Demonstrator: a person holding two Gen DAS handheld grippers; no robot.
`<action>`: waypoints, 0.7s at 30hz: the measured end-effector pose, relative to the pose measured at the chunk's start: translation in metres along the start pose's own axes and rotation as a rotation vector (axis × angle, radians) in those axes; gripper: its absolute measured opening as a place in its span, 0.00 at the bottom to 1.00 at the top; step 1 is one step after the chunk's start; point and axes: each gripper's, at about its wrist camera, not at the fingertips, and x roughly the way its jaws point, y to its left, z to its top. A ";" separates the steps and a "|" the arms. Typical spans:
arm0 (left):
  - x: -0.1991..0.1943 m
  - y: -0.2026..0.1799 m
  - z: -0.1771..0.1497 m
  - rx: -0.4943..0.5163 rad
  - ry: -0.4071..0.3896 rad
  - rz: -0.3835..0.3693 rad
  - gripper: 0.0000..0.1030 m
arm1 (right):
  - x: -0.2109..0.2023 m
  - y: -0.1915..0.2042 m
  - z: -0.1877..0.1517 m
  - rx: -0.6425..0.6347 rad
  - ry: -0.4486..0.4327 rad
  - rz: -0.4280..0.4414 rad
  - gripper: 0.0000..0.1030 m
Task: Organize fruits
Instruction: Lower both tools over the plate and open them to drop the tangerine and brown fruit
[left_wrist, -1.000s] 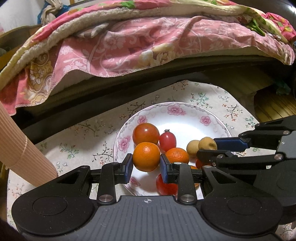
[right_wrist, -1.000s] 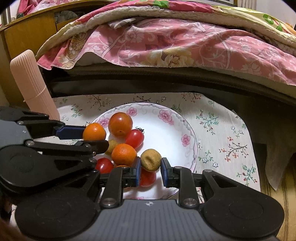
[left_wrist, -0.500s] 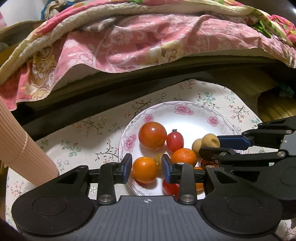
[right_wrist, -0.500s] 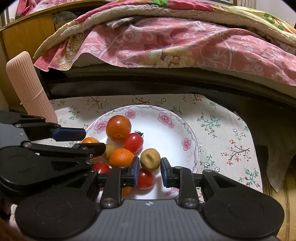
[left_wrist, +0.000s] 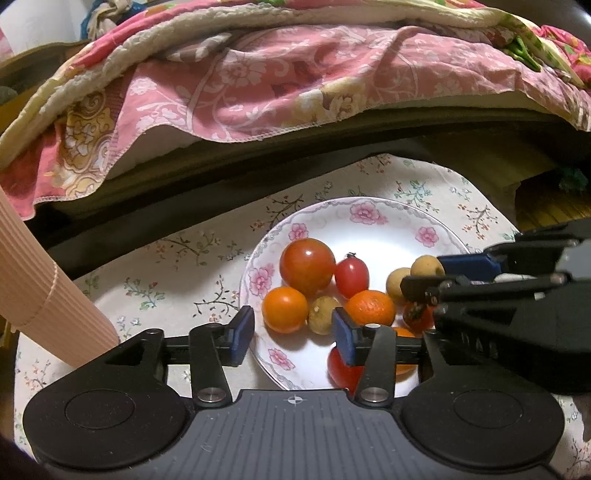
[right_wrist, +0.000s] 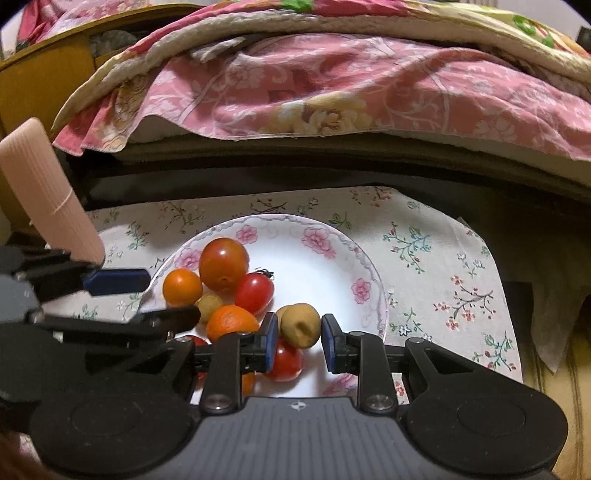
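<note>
A white flowered plate (left_wrist: 388, 236) on the floral cloth holds a big tomato (left_wrist: 307, 266), a cherry tomato (left_wrist: 351, 277), a mandarin (left_wrist: 370, 308) and more small fruits. A small orange (left_wrist: 285, 309) lies at the plate's left edge. Just in front of it my left gripper (left_wrist: 291, 338) is open with nothing between its blue pads. My right gripper (right_wrist: 300, 344) is shut on a tan round fruit (right_wrist: 300, 325), held just above a red tomato (right_wrist: 286, 362) at the plate's (right_wrist: 314, 266) near side. A second tan fruit (left_wrist: 397, 284) sits beside it.
A pink ribbed roll (left_wrist: 37, 288) stands at the cloth's left edge. Behind the plate a dark ledge runs under a heap of pink flowered bedding (left_wrist: 295, 81). Bare floral cloth (right_wrist: 443, 277) lies right of the plate, ending at a dark drop.
My left gripper lowered the small orange onto the plate, opened wide and drew back. The right gripper still has the tan fruit and has shifted slightly.
</note>
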 end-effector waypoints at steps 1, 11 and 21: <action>-0.001 -0.001 0.000 0.005 -0.001 0.001 0.56 | 0.000 0.000 0.000 0.003 0.002 0.001 0.28; -0.021 -0.001 -0.001 0.011 -0.013 0.041 0.67 | -0.018 0.006 -0.003 0.005 -0.008 0.010 0.28; -0.048 -0.001 -0.007 -0.003 -0.037 0.093 0.82 | -0.044 0.011 -0.012 0.003 -0.021 0.007 0.32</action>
